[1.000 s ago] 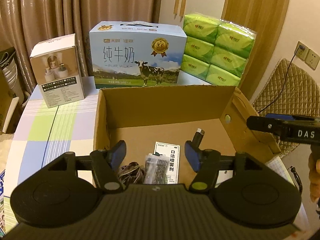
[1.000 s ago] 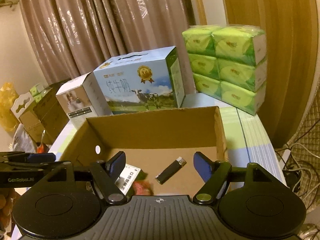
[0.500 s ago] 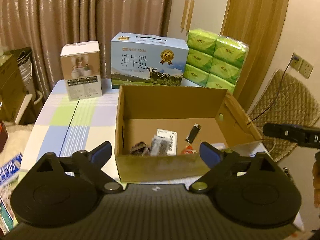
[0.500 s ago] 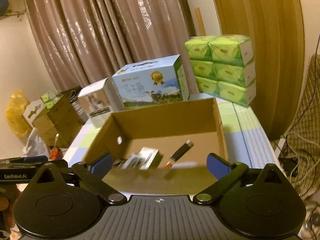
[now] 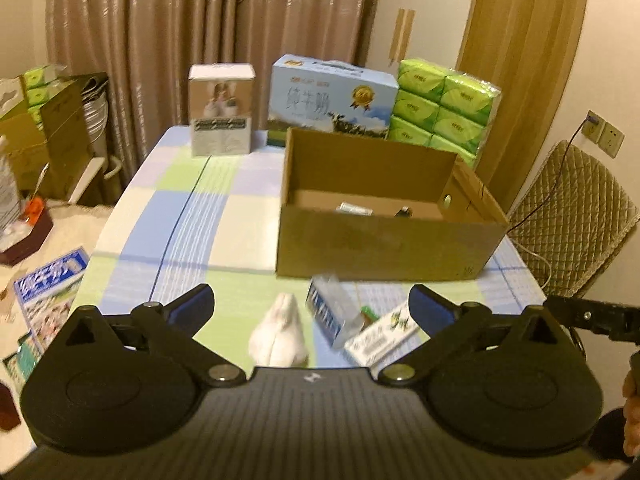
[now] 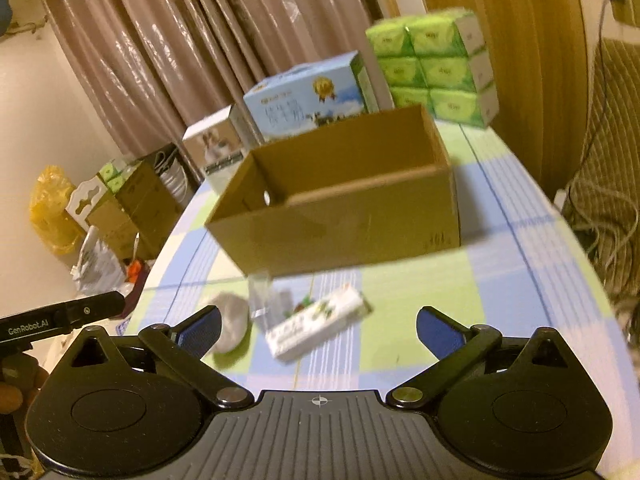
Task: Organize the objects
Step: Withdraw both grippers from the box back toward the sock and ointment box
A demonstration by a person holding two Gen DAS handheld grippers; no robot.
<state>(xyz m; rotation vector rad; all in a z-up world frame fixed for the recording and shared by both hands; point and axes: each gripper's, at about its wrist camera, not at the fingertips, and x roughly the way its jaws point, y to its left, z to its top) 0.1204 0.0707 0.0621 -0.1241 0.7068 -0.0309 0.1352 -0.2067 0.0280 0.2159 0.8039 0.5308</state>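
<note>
An open cardboard box (image 5: 384, 240) (image 6: 340, 220) stands on the checked tablecloth, with a white packet (image 5: 354, 209) and a dark lighter (image 5: 404, 212) showing inside. In front of it lie a white soft lump (image 5: 280, 332) (image 6: 230, 320), a blue-and-clear packet (image 5: 326, 312) (image 6: 264, 296) and a long white-green carton (image 5: 380, 336) (image 6: 316, 324). My left gripper (image 5: 310, 302) hovers over these, jaws opening wide, nothing between the pads. Beside it my right gripper (image 6: 319, 320) is open and empty above the long carton.
Behind the box stand a blue milk case (image 5: 332, 100), stacked green tissue packs (image 5: 444, 112) and a small white product box (image 5: 222, 108). A quilted chair (image 5: 572, 216) is to the right. Cartons (image 5: 44, 136) and magazines (image 5: 48, 280) lie on the floor to the left.
Both grippers pulled back from inside the box to its near side, and their jaws spread wide. The loose things on the cloth came into view.
</note>
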